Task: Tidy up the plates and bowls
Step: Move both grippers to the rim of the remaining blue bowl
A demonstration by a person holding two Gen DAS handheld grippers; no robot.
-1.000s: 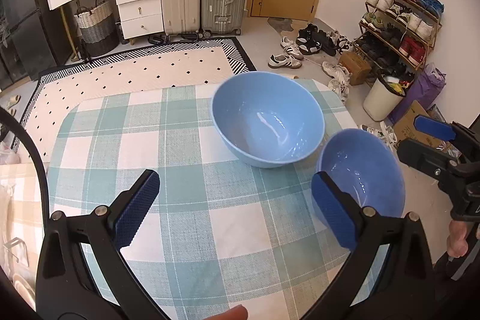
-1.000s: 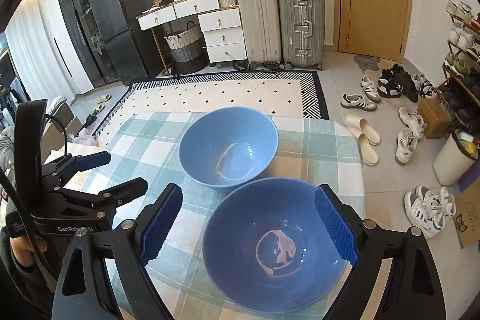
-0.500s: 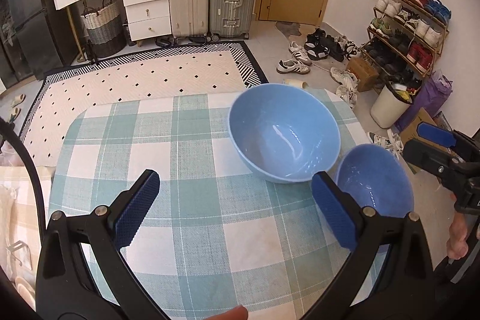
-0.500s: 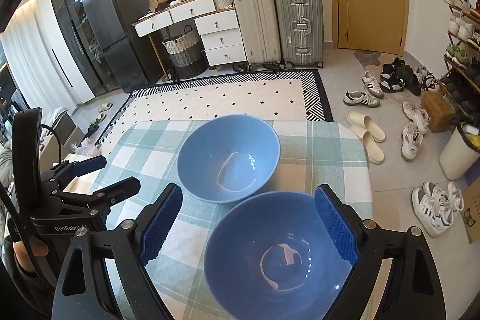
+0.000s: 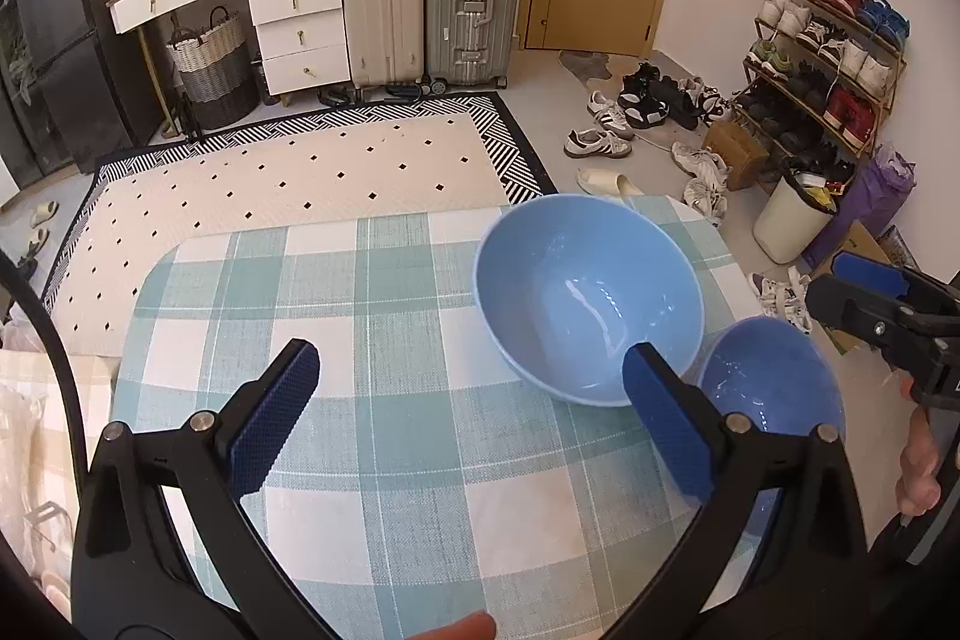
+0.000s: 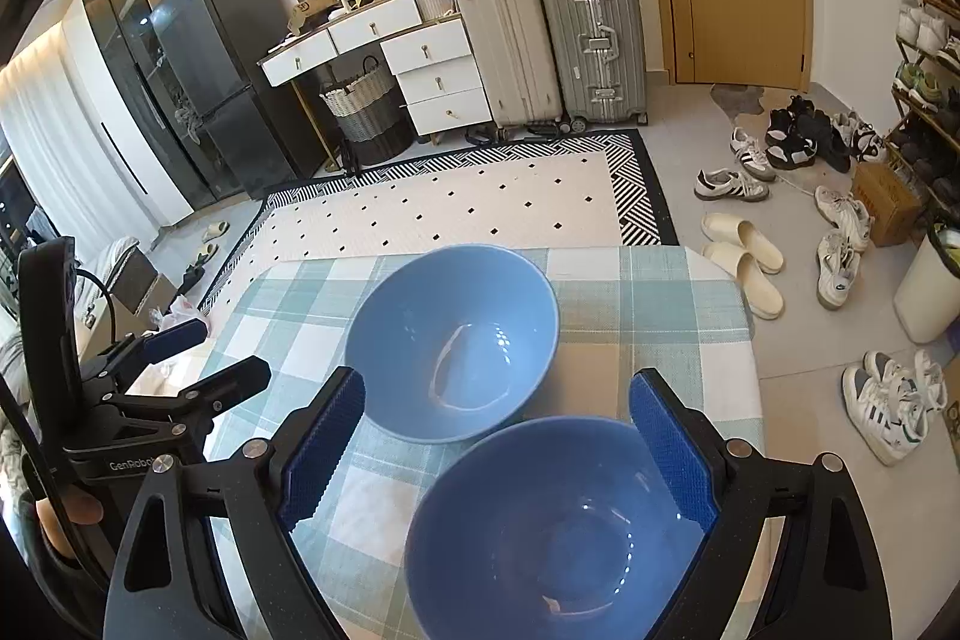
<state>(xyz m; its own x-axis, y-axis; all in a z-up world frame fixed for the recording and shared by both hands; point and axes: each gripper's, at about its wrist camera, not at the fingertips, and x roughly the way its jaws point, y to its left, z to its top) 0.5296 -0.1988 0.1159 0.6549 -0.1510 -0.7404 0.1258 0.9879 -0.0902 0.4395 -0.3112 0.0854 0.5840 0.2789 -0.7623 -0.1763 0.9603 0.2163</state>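
Moved since a second ago: both views have drawn back and risen, so the two bowls sit lower and further right in the left view.
Large bowl point(image 5: 588, 298): upright on the checked worktop point(image 5: 372, 316), near its far right corner.
Small bowl point(image 6: 558, 526): just beside it at the near right edge; touching or not, I cannot tell.
Left gripper point(image 5: 474, 418): spread wide, empty, over bare cloth.
Right gripper point(image 6: 498, 448): spread, above the small bowl, not gripping it.
Progress: judged early; bowls not yet nested, no plates in sight.
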